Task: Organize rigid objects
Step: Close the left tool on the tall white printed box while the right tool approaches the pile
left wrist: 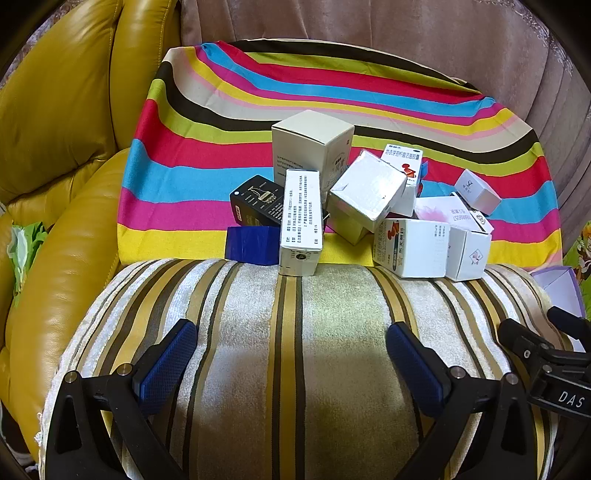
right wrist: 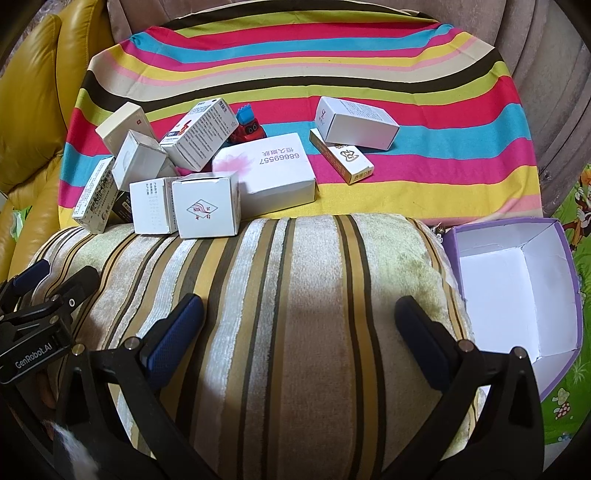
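Several small cardboard boxes lie piled on a rainbow-striped cloth [left wrist: 221, 155]: a tall white box [left wrist: 312, 147], a narrow printed box [left wrist: 300, 221], a black box [left wrist: 256, 201], a blue box [left wrist: 253, 244]. The right wrist view shows a logo cube [right wrist: 207, 205], a flat pink-print box [right wrist: 273, 170], a white box [right wrist: 356, 123] and a red toy car [right wrist: 246, 130]. My left gripper [left wrist: 291, 363] is open and empty over a striped cushion [left wrist: 332, 332]. My right gripper [right wrist: 299, 339] is open and empty over the same cushion [right wrist: 295, 277].
An open, empty purple-rimmed box [right wrist: 517, 291] sits right of the cushion; its corner shows in the left wrist view [left wrist: 561, 288]. A yellow leather sofa arm [left wrist: 62, 147] is at the left. A pink sofa back [left wrist: 369, 26] rises behind the cloth. A green play mat [right wrist: 570, 369] lies far right.
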`<control>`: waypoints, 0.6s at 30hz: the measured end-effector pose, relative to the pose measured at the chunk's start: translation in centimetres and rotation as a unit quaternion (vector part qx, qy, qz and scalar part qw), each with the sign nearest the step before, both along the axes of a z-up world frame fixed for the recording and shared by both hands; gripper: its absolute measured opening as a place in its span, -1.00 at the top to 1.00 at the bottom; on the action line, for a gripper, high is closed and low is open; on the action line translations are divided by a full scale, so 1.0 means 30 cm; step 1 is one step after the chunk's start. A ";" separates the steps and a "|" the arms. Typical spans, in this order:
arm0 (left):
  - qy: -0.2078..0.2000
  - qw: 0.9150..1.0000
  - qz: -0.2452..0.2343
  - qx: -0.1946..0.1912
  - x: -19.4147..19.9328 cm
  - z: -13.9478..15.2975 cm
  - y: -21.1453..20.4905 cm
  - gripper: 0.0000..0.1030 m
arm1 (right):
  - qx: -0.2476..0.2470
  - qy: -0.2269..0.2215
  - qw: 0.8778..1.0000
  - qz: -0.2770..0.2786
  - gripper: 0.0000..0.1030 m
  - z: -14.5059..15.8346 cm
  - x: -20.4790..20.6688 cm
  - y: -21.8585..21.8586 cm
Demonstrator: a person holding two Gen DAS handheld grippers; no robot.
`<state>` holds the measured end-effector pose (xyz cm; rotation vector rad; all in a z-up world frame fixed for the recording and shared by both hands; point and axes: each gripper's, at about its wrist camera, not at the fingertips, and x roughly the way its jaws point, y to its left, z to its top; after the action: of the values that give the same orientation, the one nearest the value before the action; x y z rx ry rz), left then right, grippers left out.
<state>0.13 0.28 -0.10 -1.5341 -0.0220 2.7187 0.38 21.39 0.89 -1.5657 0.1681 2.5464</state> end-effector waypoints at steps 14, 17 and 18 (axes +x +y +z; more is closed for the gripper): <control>0.004 1.000 0.002 0.022 0.002 0.005 -0.015 -1.00 | -0.014 -0.011 0.999 0.033 -1.00 0.000 -0.018 0.026; 0.008 0.999 0.003 0.036 0.002 0.008 -0.025 -1.00 | -0.035 -0.011 0.998 0.049 -1.00 -0.008 -0.026 0.049; 0.009 0.999 0.002 0.039 0.002 0.009 -0.026 -1.00 | -0.039 -0.010 0.998 0.048 -1.00 -0.009 -0.027 0.050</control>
<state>0.19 -0.50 0.16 -1.4909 -0.1303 2.6993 -0.42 22.91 0.61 -1.6657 0.1982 2.6248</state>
